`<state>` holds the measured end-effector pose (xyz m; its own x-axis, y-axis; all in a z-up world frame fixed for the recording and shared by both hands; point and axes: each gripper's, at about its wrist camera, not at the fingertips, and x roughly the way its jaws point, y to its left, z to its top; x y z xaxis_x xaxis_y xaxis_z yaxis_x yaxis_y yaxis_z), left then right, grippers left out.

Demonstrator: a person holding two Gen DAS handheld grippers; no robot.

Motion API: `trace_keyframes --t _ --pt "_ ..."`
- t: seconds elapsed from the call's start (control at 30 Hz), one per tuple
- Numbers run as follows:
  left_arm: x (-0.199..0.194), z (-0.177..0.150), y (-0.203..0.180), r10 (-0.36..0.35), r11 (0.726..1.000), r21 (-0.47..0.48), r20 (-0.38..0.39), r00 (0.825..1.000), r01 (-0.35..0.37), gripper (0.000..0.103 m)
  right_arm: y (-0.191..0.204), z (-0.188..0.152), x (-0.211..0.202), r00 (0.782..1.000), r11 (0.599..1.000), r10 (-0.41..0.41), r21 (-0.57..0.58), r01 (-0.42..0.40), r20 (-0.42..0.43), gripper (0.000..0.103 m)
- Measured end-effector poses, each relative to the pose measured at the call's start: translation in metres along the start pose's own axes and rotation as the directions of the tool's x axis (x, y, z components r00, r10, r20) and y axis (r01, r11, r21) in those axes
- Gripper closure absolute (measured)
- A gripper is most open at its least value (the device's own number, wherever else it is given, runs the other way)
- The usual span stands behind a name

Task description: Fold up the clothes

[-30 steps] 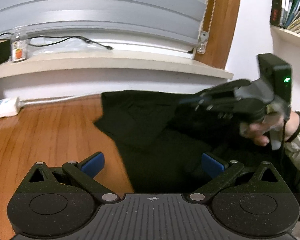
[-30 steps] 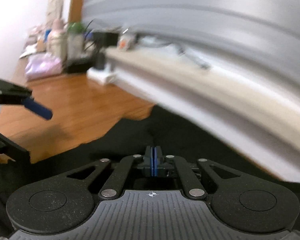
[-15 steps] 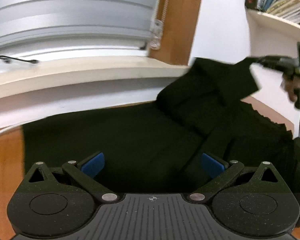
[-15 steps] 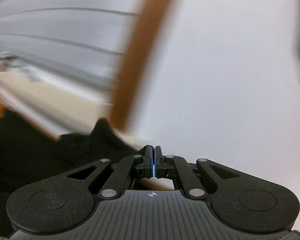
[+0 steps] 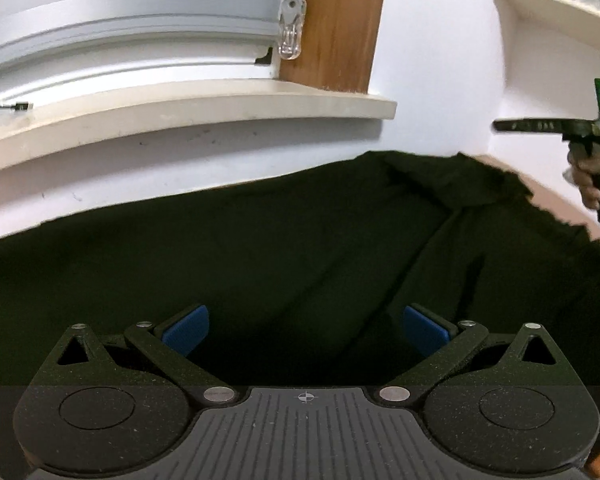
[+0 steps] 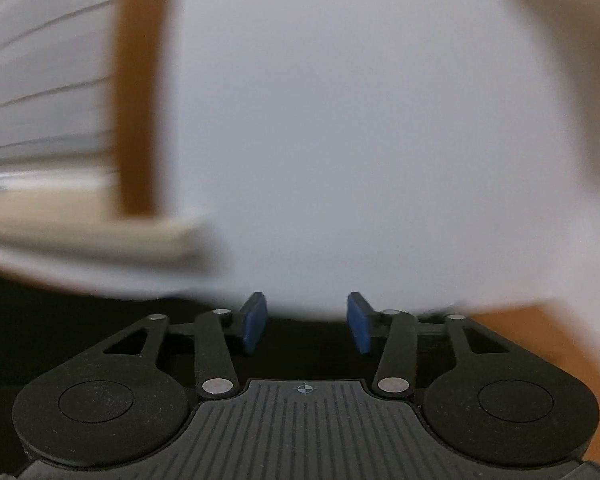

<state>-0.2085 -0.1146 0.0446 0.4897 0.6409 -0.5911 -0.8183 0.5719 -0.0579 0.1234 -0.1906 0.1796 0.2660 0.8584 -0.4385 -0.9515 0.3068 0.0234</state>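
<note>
A black garment [image 5: 300,248] lies spread flat on the wooden table, reaching back to the white wall. My left gripper [image 5: 306,330] hovers open over its near part, blue pads wide apart, nothing between them. In the left wrist view the right gripper [image 5: 500,125] shows side-on at the far right, held in a hand above the garment's far right corner. In the right wrist view my right gripper [image 6: 307,322] has its jaws opening, with a gap between the blue pads and no cloth in it; the black garment [image 6: 80,320] lies low below it. That view is blurred.
A white window sill [image 5: 180,108] and grey blinds [image 5: 120,20] run along the back, with a wooden frame [image 5: 336,20] and a clear cord pull [image 5: 290,36]. A shelf [image 5: 560,4] with books sits at upper right. Bare wood table [image 6: 532,328] shows at the right.
The right gripper carried a fold of the black garment to the right, then its jaws parted and the cloth dropped flat. My left gripper drifted right over the garment, staying open.
</note>
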Motion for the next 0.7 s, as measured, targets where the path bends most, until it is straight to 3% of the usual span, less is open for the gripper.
trace_keyframes --t 0.1,0.23,0.4,0.53,0.7 --pt "0.003 -0.006 0.004 0.042 0.999 -0.001 -0.004 0.999 -0.042 0.0 0.034 -0.025 0.026 0.989 0.991 0.135 -0.003 -0.136 -0.067 0.054" --pt "0.001 -0.01 0.016 0.065 0.996 -0.063 0.01 0.998 -0.064 0.0 0.066 -0.05 0.049 0.976 0.976 0.197 -0.078 -0.205 -0.092 0.048" --pt "0.002 -0.009 0.026 0.058 0.993 -0.107 0.007 0.998 -0.057 0.0 0.065 -0.05 0.07 0.949 0.963 0.265 -0.003 -0.269 -0.17 0.039" --pt "-0.006 -0.002 0.026 0.019 0.997 -0.073 0.0 1.0 -0.019 0.0 0.069 -0.048 0.067 0.953 0.968 0.239 -0.031 -0.249 -0.188 0.039" --pt "-0.043 0.025 0.069 0.072 0.997 -0.035 0.028 0.997 -0.071 0.0 0.075 -0.049 0.064 0.957 0.97 0.222 -0.052 -0.236 -0.189 0.039"
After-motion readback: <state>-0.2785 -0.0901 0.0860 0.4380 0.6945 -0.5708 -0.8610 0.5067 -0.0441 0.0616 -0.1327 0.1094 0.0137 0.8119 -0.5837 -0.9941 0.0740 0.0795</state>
